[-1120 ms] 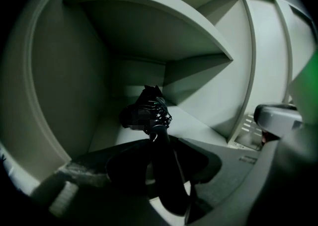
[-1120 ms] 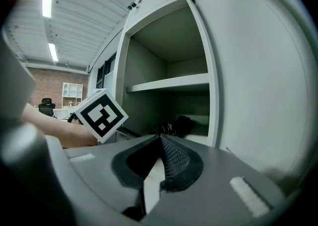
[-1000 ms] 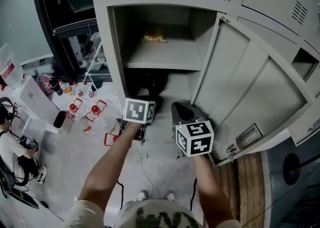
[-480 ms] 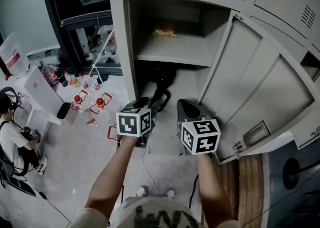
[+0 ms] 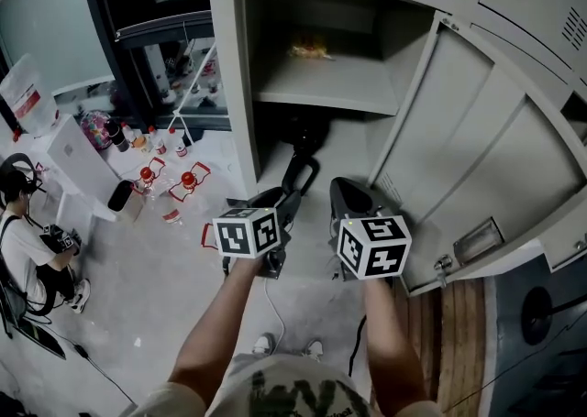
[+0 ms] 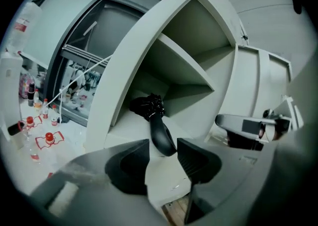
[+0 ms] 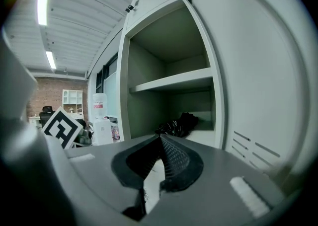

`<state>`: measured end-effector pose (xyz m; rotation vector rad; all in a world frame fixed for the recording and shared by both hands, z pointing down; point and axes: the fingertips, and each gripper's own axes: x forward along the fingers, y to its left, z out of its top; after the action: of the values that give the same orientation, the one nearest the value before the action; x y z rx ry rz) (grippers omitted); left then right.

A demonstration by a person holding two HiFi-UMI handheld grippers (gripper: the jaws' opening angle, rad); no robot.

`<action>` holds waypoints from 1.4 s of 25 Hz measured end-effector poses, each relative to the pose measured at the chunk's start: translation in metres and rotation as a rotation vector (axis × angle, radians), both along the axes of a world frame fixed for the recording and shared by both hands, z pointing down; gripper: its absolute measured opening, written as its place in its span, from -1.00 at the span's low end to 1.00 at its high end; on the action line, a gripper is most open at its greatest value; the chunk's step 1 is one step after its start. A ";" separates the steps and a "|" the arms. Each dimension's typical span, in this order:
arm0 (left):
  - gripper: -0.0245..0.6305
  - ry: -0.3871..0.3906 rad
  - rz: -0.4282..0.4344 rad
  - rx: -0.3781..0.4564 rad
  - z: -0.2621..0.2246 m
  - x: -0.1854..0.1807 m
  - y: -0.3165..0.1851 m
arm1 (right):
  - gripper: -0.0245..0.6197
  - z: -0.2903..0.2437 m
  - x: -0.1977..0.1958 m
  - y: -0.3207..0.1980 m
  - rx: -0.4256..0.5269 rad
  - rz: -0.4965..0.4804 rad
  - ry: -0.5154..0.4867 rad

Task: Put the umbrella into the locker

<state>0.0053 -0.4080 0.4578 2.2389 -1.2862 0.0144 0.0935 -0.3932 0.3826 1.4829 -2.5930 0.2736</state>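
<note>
Here the umbrella (image 6: 157, 129) lies in the locker (image 6: 124, 71) just beyond the spread left claw (image 6: 163, 153), right claw (image 7: 158, 143) pressed together.

umbrella (image 5: 298, 172): canopy lost in shadow | shelf item (image 5: 310, 47): too small to identify

My left gripper (image 5: 278, 204) and right gripper (image 5: 347, 193) are grey with black ribbed jaws, each topped by a white cube (image 5: 246, 233) of black square markers. A white cable (image 5: 272, 310) hangs below. I see pale short sleeves (image 5: 156, 399) and a camouflage cap (image 5: 284, 393).
</note>
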 end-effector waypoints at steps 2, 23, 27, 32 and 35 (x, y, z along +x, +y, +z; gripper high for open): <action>-0.36 0.034 0.007 -0.003 0.000 0.002 -0.001 | -0.93 0.002 0.003 0.001 -0.005 0.007 -0.002; -0.50 -0.060 0.053 -0.054 -0.014 0.025 -0.051 | -0.93 0.010 0.022 0.003 -0.031 0.050 -0.004; -0.48 -0.075 0.049 -0.066 -0.012 0.025 -0.054 | -0.93 0.013 0.024 0.003 -0.039 0.051 -0.002; -0.46 -0.151 0.029 -0.048 -0.012 0.017 -0.050 | -0.93 0.008 0.020 0.002 -0.029 0.047 -0.007; -0.46 -0.153 0.019 0.010 -0.029 0.007 -0.041 | -0.93 0.003 0.018 0.002 -0.017 0.048 -0.008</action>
<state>0.0124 -0.4488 0.4290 2.2957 -1.3458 0.1902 0.1119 -0.3913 0.3860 1.5437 -2.5570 0.3074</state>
